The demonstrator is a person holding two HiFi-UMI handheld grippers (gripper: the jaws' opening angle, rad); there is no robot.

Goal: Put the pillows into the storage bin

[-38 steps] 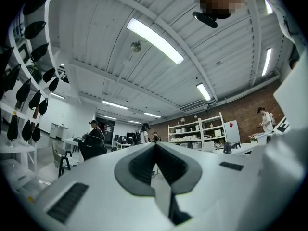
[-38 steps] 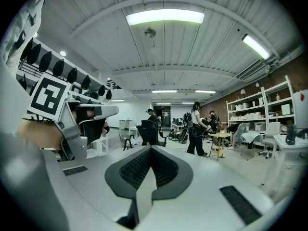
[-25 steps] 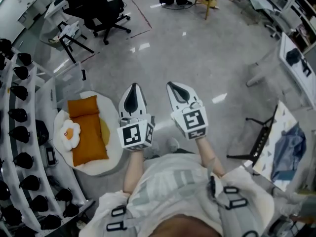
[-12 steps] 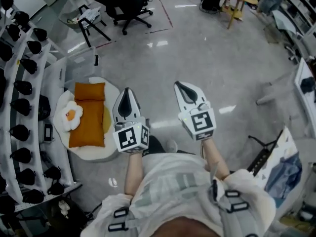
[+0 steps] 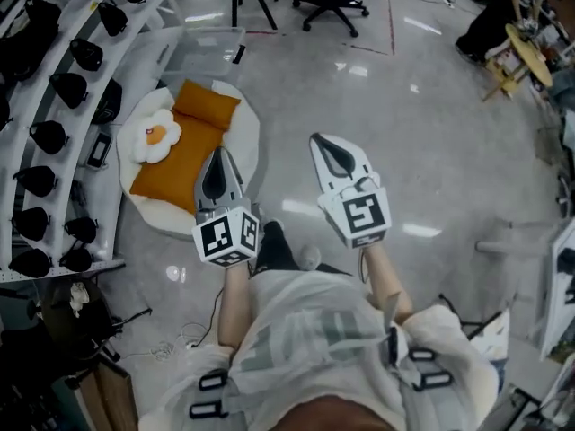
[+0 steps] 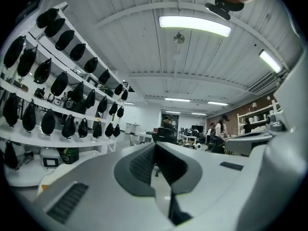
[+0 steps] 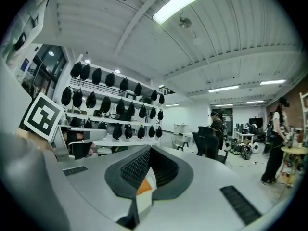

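Orange pillow [image 5: 175, 160] lies just left of your clenched, empty left gripper [image 5: 219, 162], lengthwise alongside it; your right gripper [image 5: 331, 151], likewise clenched empty, is farther.

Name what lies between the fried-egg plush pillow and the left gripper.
A long orange fabric pillow lies between the fried-egg pillow and left gripper, seen in the head view.

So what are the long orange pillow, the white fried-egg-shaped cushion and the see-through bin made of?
Long orange pillow: probably matte fabric; no shine, soft edges. White fried-egg-shaped cushion: likely plush, with puffy rounded edges. See-through bin: seemingly clear rigid plastic; the floor shows through.
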